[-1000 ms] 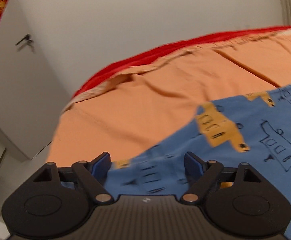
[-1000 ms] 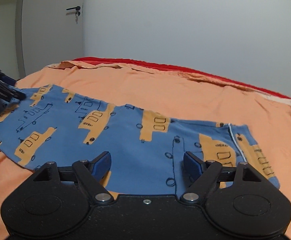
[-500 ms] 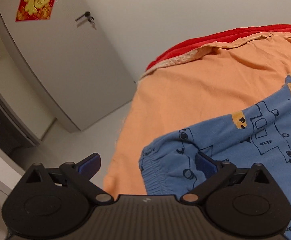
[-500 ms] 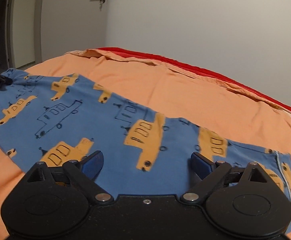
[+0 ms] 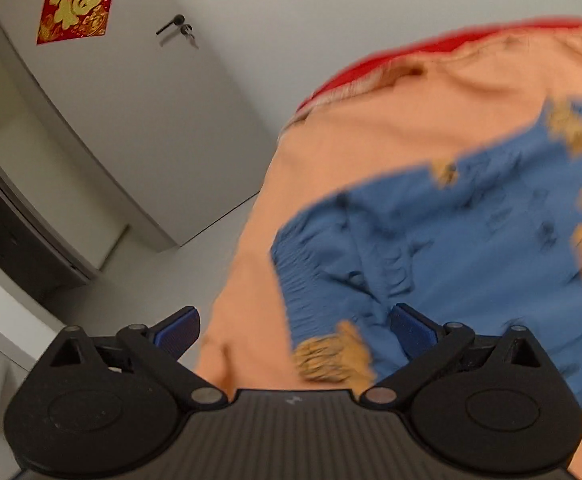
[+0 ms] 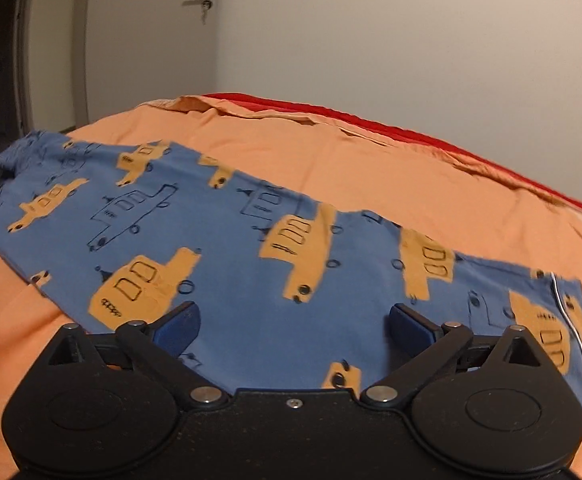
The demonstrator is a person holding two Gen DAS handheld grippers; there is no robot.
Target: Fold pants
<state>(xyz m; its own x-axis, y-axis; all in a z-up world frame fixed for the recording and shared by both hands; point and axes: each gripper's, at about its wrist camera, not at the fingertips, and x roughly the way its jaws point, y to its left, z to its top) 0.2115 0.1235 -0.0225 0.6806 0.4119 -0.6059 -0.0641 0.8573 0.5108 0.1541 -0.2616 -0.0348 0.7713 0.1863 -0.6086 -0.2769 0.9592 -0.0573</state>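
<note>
Left wrist view: the left hand-held gripper [image 5: 294, 330] fills the bottom of the frame with its jaws spread wide and nothing pressed between them; the right blue pad [image 5: 411, 330] sits over the fabric, the left one over the floor beside the bed. The pants [image 5: 451, 240], blue with orange vehicle prints, lie on the orange bedsheet [image 5: 371, 140] in the right half of the frame, their gathered waistband end toward the lower centre. This view is blurred, so whether the right pad touches the cloth is hard to say. A red cover [image 5: 371, 60] shows along the bed's far edge. At upper left is a grey door [image 5: 131, 120] with a red and gold sticker [image 5: 77, 0].

Right wrist view: the right hand-held gripper [image 6: 294, 326] is at the bottom, its jaws opening, wide apart, with blue cloth between the pads and none of it pinched. The pants stretch flat across the bedsheet from the left edge to the lower right, where a white-piped hem [image 6: 571, 340] lies.
</note>
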